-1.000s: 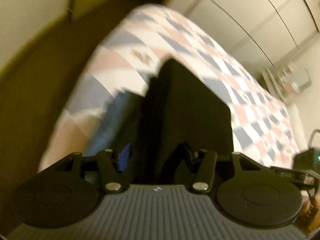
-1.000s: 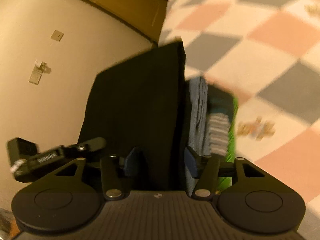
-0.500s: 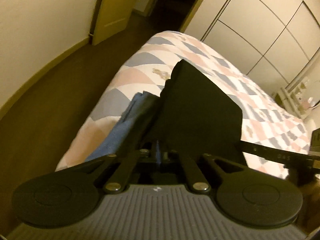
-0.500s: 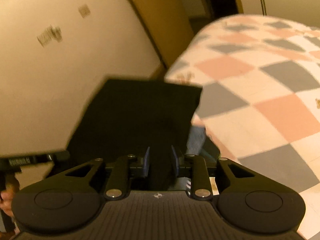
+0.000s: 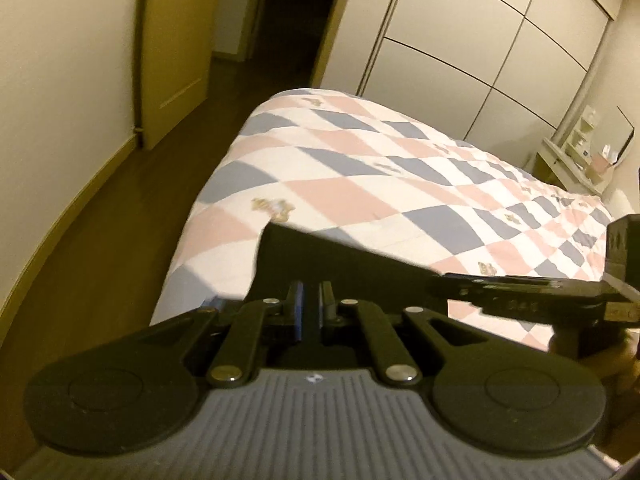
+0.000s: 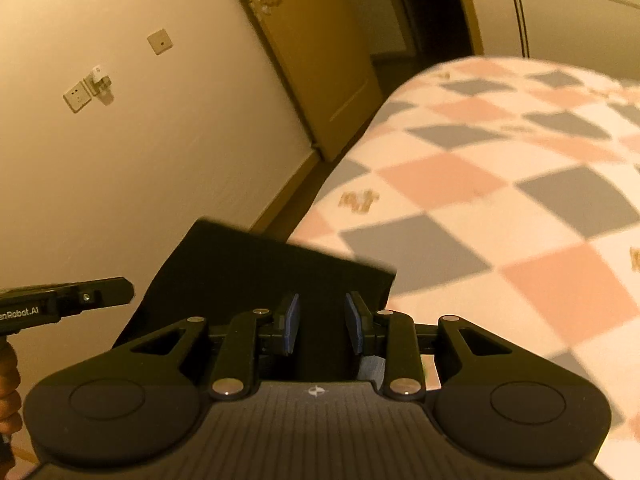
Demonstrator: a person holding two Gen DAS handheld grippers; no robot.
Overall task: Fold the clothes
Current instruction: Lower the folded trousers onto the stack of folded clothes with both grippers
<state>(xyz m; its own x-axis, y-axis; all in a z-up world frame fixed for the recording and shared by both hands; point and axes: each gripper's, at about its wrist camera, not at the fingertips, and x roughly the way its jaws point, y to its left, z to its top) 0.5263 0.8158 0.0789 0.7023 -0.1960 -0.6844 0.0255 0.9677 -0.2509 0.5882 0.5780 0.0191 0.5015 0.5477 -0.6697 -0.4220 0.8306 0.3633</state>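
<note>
A folded black garment [image 5: 340, 264] hangs flat above the near corner of the bed. My left gripper [image 5: 311, 304] is shut on its near edge, with the cloth pinched between the blue pads. In the right wrist view the same garment [image 6: 260, 264] fills the gap of my right gripper [image 6: 322, 320]; its jaws are opening slightly, and the pads still press on the thick fold. Each gripper shows in the other's view: the right one [image 5: 520, 296] and the left one [image 6: 80, 300]. A sliver of blue clothing [image 6: 374, 368] peeks out below.
The bed's quilt [image 5: 360, 168] with pink, grey and white diamonds stretches ahead. A dark wooden floor [image 5: 100, 260] and a wall run along its left side, by an open door [image 5: 172, 60]. White wardrobe doors [image 5: 480, 60] stand behind. A small dresser [image 5: 576, 156] is at the far right.
Both grippers closed on the black garment and lifted it off the blue clothes beneath. Both views rose, so more of the room and quilt shows.
</note>
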